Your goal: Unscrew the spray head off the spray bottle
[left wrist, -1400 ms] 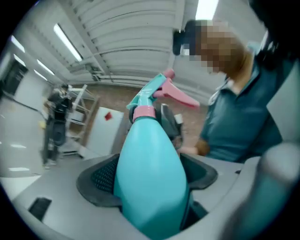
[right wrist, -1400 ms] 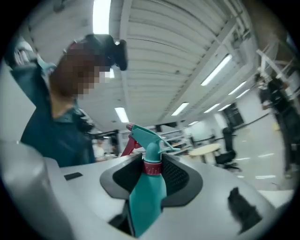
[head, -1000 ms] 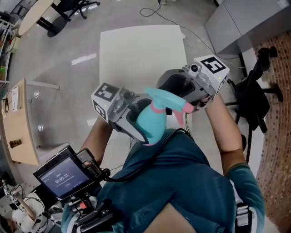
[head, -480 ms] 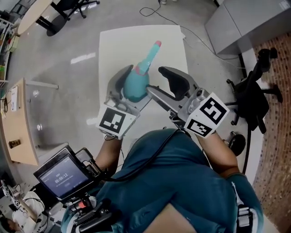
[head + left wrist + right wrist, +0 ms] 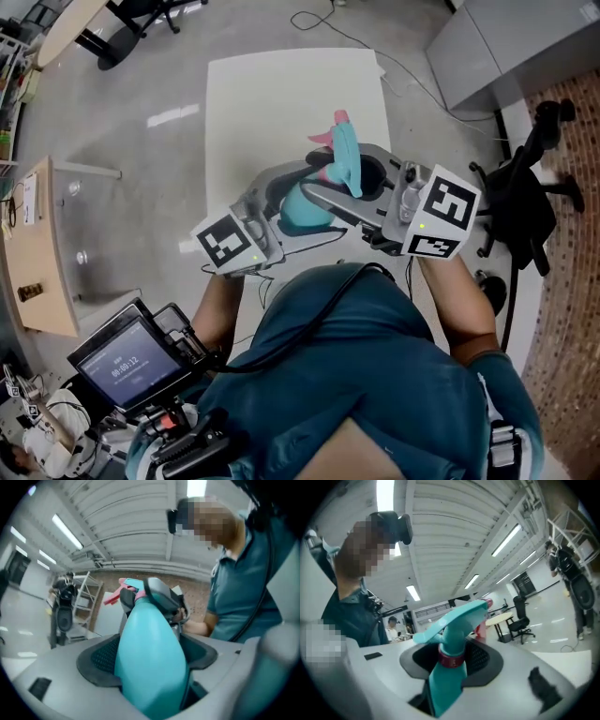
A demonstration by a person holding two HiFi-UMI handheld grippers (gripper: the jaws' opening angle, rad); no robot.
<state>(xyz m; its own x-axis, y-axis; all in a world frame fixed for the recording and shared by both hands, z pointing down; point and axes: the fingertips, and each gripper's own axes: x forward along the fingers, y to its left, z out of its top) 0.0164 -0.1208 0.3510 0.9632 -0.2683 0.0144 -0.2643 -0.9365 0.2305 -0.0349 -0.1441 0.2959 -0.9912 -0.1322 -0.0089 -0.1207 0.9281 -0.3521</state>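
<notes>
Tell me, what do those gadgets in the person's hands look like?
Left gripper and right gripper are pale grey plastic, each claw lined with black dimpled pads, each bearing a white cube with black square markers. The right jaws are closing around the spray head. Black cable; teal short sleeves.

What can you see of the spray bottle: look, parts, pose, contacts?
The spray bottle is turquoise plastic, with a rounded body, a pink collar and a turquoise spray head with a pink trigger. It is held tilted above the white table. The left gripper clamps its body; the right gripper is closing its jaws round the neck.
</notes>
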